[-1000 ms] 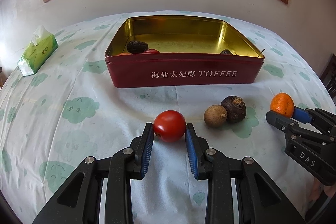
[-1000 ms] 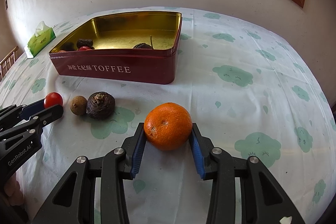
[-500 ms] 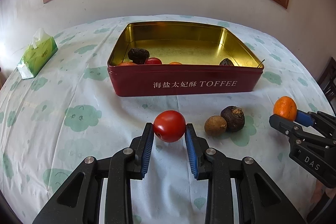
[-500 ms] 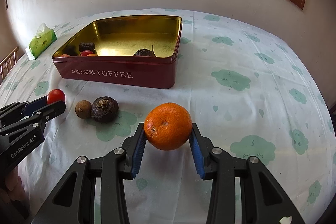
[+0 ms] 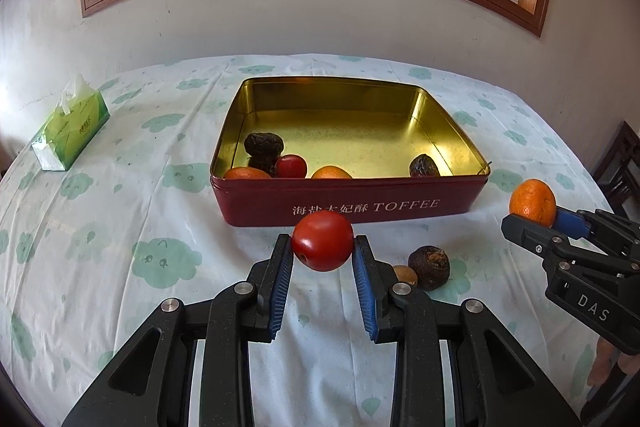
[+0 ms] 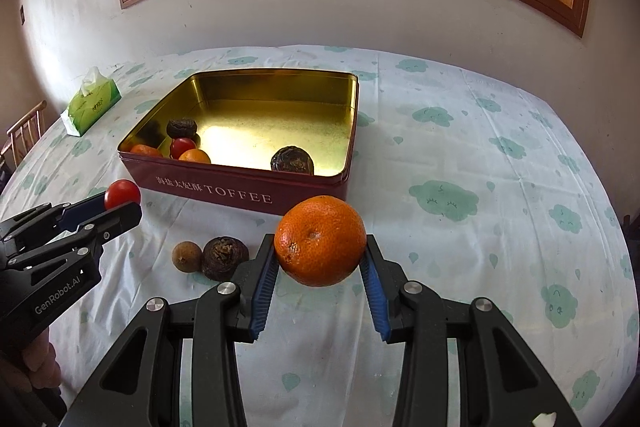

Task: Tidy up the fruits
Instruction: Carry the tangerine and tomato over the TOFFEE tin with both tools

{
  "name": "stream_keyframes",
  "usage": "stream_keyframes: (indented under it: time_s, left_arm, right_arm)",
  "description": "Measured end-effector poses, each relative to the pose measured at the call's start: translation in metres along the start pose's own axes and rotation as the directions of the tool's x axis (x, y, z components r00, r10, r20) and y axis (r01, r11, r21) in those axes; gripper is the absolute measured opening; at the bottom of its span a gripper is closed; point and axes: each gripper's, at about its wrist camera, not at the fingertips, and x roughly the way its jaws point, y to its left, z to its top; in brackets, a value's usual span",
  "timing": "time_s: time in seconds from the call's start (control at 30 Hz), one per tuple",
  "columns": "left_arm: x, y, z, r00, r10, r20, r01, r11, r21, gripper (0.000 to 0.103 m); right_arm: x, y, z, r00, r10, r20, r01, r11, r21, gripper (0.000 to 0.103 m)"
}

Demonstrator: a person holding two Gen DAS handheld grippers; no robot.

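Note:
My left gripper is shut on a red tomato and holds it above the cloth, in front of the red TOFFEE tin. My right gripper is shut on an orange, raised near the tin's right front corner. The tin holds two oranges, a small tomato and dark wrinkled fruits. A small brown fruit and a dark wrinkled fruit lie on the cloth between the grippers. Each gripper shows in the other's view, the left and the right.
A green tissue box lies at the far left of the table. The table has a white cloth with green cloud prints. A wall with a window runs behind. Chair parts show at the left edge and right edge.
Both grippers have risen with their fruit, so the tin's inside shows more. The tomato and the orange are now off the cloth.

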Motion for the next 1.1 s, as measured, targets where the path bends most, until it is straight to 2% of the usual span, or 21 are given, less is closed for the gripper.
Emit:
stream_keyframes:
  time_s: [0.47, 0.67, 1.1]
  left_arm:
    - [-0.001, 0.015, 0.052, 0.996, 0.025, 0.084, -0.024, 1.0, -0.002, 0.031]
    - [0.019, 0.023, 0.067, 0.999, 0.021, 0.05, -0.021, 1.0, -0.003, 0.031]
    - [0.051, 0.022, 0.068, 0.999, 0.049, 0.0, -0.049, 0.998, 0.028, 0.031]
  right_arm:
    - [0.007, 0.011, 0.042, 0.998, 0.041, 0.045, -0.041, 0.999, -0.02, 0.038]
    - [0.025, 0.017, 0.053, 0.998, 0.051, 0.03, -0.05, 0.998, -0.029, 0.038]
    - [0.058, 0.02, 0.058, 0.998, 0.058, -0.008, -0.058, 0.998, -0.025, 0.038]
